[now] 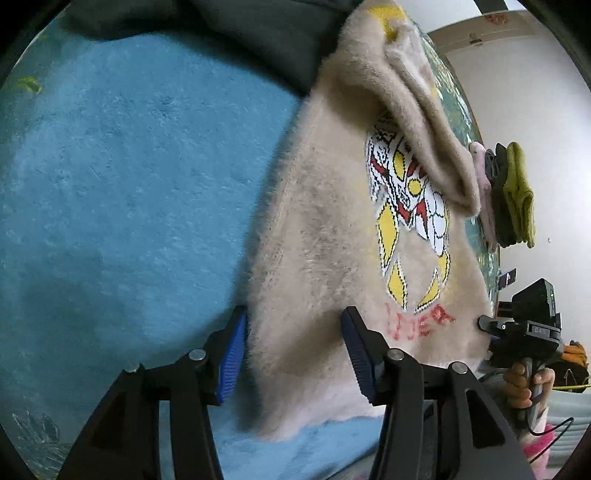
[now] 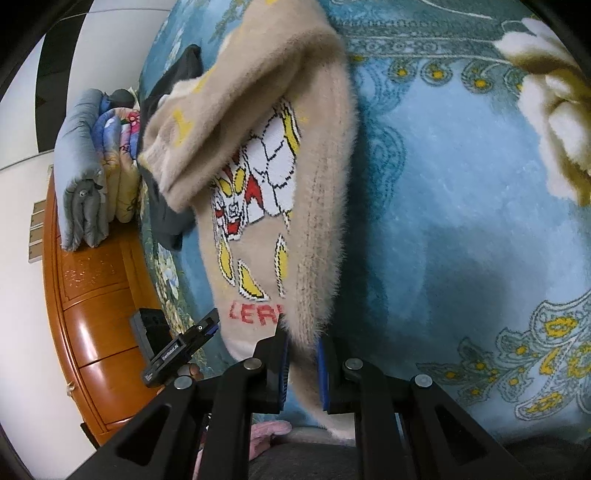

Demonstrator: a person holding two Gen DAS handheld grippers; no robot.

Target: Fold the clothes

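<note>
A fuzzy beige sweater (image 1: 325, 229) with a yellow, red and white figure and red letters lies on a blue blanket (image 1: 129, 184). One sleeve is folded over its chest. My left gripper (image 1: 293, 354) is open, its blue pads on either side of the sweater's hem corner, which lies between them. My right gripper (image 2: 301, 365) is shut on the other hem corner of the sweater (image 2: 280, 206). The right gripper also shows in the left wrist view (image 1: 524, 325), and the left gripper in the right wrist view (image 2: 210, 328).
A dark grey garment (image 1: 240, 33) lies beyond the sweater. A stack of folded clothes (image 1: 513, 195) sits at the blanket's far edge. Folded quilts (image 2: 92, 170) rest on an orange wooden headboard (image 2: 96, 295). The patterned blue blanket (image 2: 461, 184) spreads to the right.
</note>
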